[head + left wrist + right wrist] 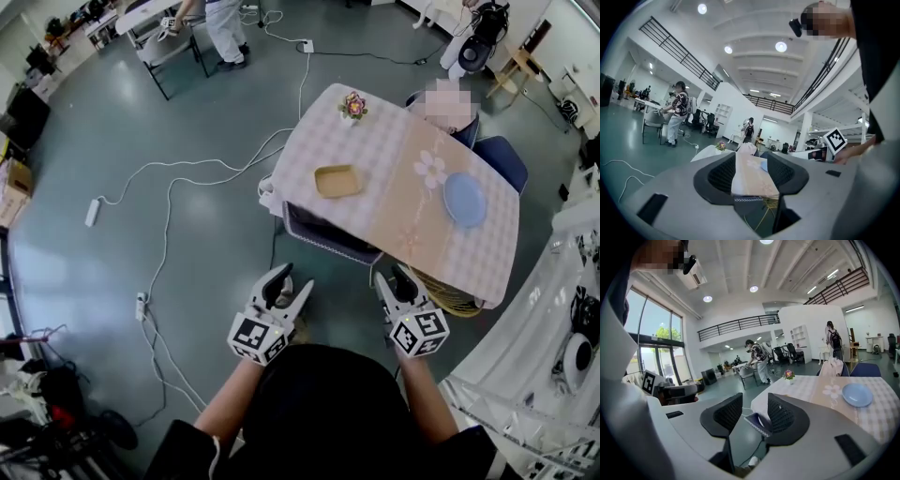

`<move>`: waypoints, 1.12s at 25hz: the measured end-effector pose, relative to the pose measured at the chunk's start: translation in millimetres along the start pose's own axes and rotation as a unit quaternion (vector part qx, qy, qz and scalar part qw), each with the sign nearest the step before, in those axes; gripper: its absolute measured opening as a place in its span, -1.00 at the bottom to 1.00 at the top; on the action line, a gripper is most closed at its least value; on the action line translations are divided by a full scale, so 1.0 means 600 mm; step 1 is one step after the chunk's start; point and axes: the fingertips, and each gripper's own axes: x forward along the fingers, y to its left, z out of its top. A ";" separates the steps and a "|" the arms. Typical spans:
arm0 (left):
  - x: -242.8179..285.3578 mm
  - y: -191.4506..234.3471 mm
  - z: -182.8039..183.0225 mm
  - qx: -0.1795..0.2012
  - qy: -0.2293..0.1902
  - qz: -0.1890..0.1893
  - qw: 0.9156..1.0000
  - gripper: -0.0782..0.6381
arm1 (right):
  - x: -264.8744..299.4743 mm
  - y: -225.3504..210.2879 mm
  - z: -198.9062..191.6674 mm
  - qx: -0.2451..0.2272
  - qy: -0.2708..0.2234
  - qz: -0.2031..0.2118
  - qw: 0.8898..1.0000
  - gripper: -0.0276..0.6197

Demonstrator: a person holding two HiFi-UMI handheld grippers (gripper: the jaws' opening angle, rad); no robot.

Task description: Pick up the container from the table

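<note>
The container (337,180), a shallow tan tray, lies on the checked tablecloth of the table (394,150), toward its left half. My left gripper (287,289) and right gripper (396,281) hover over the floor short of the table's near edge, both open and empty. In the left gripper view the open gripper (751,171) frames the table (749,176) end-on. In the right gripper view the gripper (754,416) is open, with the table (820,390) off to the right. The container shows in neither gripper view.
A blue plate (465,199) and a small flower pot (353,106) also sit on the table. A dark chair (323,239) is tucked at its near edge, beside a yellow coil (445,291). A person (450,108) sits at the far side. Cables (169,206) cross the floor.
</note>
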 end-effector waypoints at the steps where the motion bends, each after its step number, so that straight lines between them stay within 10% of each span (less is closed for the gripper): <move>1: 0.021 0.024 0.010 -0.002 0.003 -0.007 1.000 -0.25 | 0.033 -0.008 0.017 -0.003 0.004 -0.006 1.000 -0.49; 13: 0.211 0.222 0.076 -0.002 0.053 -0.073 0.996 -0.25 | 0.351 -0.103 0.081 0.007 0.088 -0.014 0.996 -0.48; 28: 0.329 0.222 0.027 -0.051 0.087 0.031 0.994 -0.22 | 0.563 -0.350 -0.131 -0.024 0.276 0.021 0.961 -0.41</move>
